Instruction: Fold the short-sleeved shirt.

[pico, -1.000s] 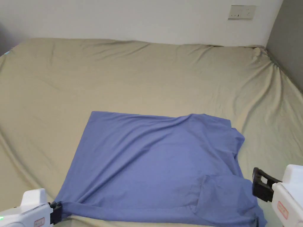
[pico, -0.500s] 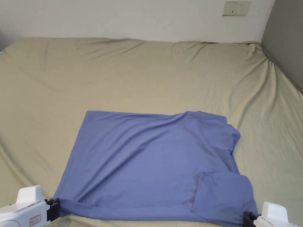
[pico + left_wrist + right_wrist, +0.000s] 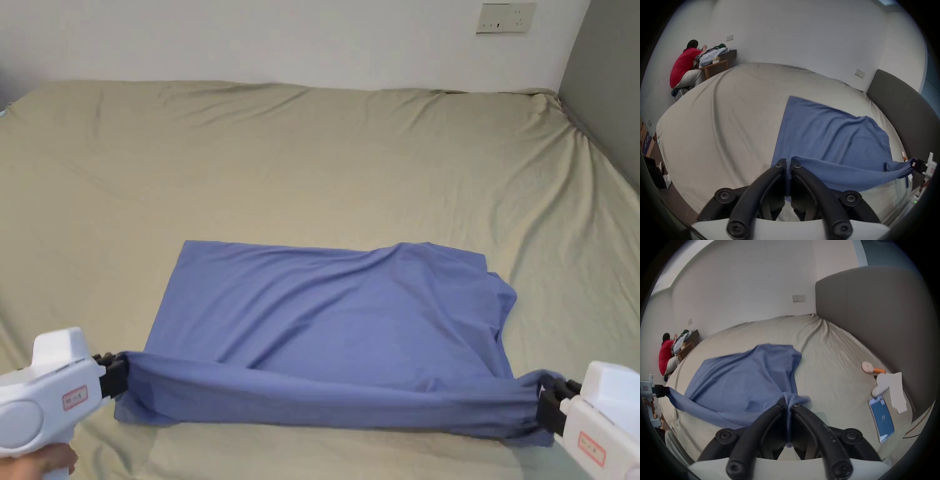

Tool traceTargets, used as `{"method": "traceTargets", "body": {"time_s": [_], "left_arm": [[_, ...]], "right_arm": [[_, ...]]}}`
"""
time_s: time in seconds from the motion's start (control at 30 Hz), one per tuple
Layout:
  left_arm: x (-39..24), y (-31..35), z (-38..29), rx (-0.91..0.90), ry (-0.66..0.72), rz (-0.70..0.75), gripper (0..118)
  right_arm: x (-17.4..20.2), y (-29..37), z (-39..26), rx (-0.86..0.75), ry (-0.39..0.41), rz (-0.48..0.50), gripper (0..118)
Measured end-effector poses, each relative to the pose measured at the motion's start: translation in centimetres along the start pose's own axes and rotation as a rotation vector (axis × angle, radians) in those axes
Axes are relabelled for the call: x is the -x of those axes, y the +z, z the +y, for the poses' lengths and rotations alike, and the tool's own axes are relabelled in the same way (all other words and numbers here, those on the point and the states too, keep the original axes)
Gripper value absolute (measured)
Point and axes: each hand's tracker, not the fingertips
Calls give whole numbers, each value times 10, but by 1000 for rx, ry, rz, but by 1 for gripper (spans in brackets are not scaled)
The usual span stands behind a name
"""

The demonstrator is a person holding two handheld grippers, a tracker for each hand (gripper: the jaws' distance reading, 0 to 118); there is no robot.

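Since the earlier frames: near edge of shirt (image 3: 325, 312) rose off bed (image 3: 312, 156); your right gripper (image 3: 550, 406) came in and took its near right corner.

1. Bed. Tan sheet, creased. It bore the shirt on its near half.
2. Headboard (image 3: 875, 321). Grey, along the bed's right side, well apart from the shirt.
3. Shirt. Blue, short-sleeved. Far part lay flat on the sheet; near edge hung taut as a band between your two grippers, clear of the sheet. A ridge crossed its far right part.
4. Person (image 3: 683, 68). Seated at a desk beyond the bed's far corner, no part in the work.
5. Phone (image 3: 881, 417). On the sheet to your right, beside pale items I could not identify, apart from the shirt.
6. Left gripper (image 3: 115, 375). Jaws clamped on the near left corner, cloth pinched between them.
7. Right gripper. Jaws clamped likewise on the near right corner.

Step judged in hand: first fold, near edge lifted to go over. Next move likely called for you to carry both corners away from you, level and together, keeping the band taut, then lay them on the far edge before letting go.
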Motion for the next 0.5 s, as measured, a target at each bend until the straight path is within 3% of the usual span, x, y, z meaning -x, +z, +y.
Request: {"method": "traceTargets", "body": {"time_s": [0.27, 0.5], "left_arm": [[-13, -68, 49, 8, -43, 26, 4], [-24, -151, 54, 141, -93, 89, 4]], "right_arm": [[10, -77, 56, 9, 17, -19, 4], [9, -166, 61, 157, -45, -58, 4]]}}
